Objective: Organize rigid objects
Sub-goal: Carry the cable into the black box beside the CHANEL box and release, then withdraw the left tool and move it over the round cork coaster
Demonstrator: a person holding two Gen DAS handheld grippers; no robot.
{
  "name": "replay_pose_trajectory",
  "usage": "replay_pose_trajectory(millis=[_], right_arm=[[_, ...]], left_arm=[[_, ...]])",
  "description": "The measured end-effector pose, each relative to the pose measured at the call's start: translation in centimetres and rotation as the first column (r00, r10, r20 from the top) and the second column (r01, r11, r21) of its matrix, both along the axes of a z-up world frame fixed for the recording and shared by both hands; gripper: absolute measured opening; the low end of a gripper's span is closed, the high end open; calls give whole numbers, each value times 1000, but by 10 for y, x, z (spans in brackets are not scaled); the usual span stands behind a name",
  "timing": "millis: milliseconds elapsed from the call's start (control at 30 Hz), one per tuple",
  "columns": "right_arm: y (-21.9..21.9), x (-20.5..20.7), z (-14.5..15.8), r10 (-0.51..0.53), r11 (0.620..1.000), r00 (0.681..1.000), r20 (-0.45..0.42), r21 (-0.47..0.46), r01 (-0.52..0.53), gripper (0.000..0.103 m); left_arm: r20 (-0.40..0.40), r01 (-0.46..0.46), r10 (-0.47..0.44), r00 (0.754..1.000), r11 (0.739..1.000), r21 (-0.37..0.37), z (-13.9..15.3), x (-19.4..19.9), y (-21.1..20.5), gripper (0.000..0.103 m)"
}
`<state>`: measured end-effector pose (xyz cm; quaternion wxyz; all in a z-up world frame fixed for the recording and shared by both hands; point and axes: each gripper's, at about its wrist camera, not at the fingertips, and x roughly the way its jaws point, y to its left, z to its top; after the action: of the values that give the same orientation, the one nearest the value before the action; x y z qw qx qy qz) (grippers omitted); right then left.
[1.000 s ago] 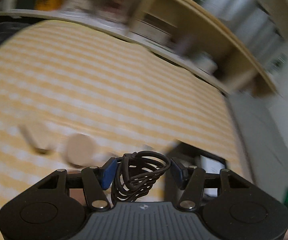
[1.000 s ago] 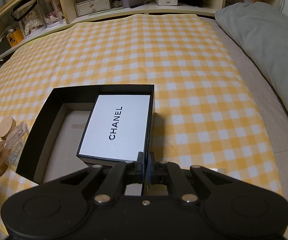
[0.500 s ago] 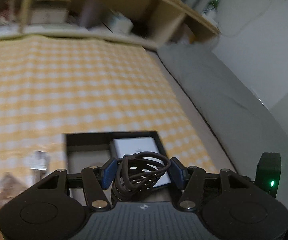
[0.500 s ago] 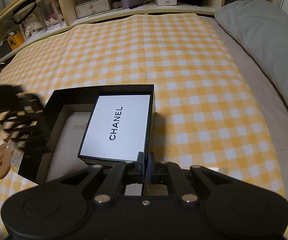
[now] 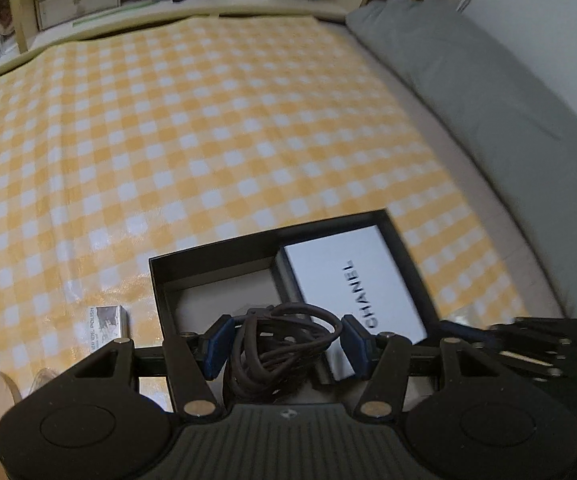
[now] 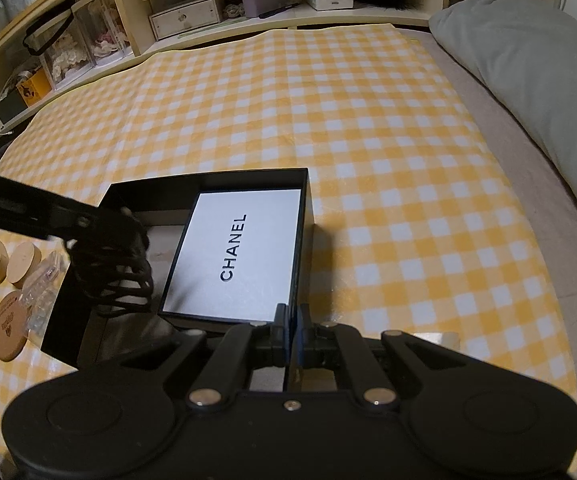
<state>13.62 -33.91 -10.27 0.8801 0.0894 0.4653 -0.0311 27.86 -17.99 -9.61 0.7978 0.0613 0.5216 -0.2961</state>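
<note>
Over the past second the left claw (image 5: 284, 350), clamped on a coiled black cable bundle (image 5: 284, 344), has swung from the wooden discs (image 6: 8, 260) at far left to hang over the open black box (image 6: 248, 174), so the drop-in looks imminent. Ahead and to its right inside the box lies the flat, matte white Chanel box (image 6: 236, 256). The right claw (image 6: 290, 336) pinches shut on the box's thin near wall, steadying it on the glossy yellow checked cloth (image 6: 368, 128).

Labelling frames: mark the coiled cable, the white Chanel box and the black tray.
coiled cable (image 5: 284, 344), left wrist view, middle of coil.
white Chanel box (image 6: 236, 256), right wrist view, lid centre.
black tray (image 6: 208, 178), right wrist view, far wall.
</note>
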Motion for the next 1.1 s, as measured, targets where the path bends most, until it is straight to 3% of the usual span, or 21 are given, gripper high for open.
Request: replay_pose_trajectory(millis=[167,267,300,733,1100], right_arm=[[0,0,0,-1,1000,1000,1,3,1,4],[0,0,0,-2,1000,1000,2,8,2,4],[0,0,0,-2,1000,1000,2,9,2,4],[2,0,0,0,1000,1000,-6,0,0,5],[2,2,0,-9,1000,1000,-4,2,9,4]], left_arm=[[44,-22,21,999,1000,11,-17,11,-5,60],[82,-56,54,995,998,28,-19,17,-4,88],[95,-70,68,993,997,16,-17,17,-1,90],[99,-69,72,992,997,-40,19,-13,17,94],[174,31,-12,985,994,-105,61,-74,37,102]])
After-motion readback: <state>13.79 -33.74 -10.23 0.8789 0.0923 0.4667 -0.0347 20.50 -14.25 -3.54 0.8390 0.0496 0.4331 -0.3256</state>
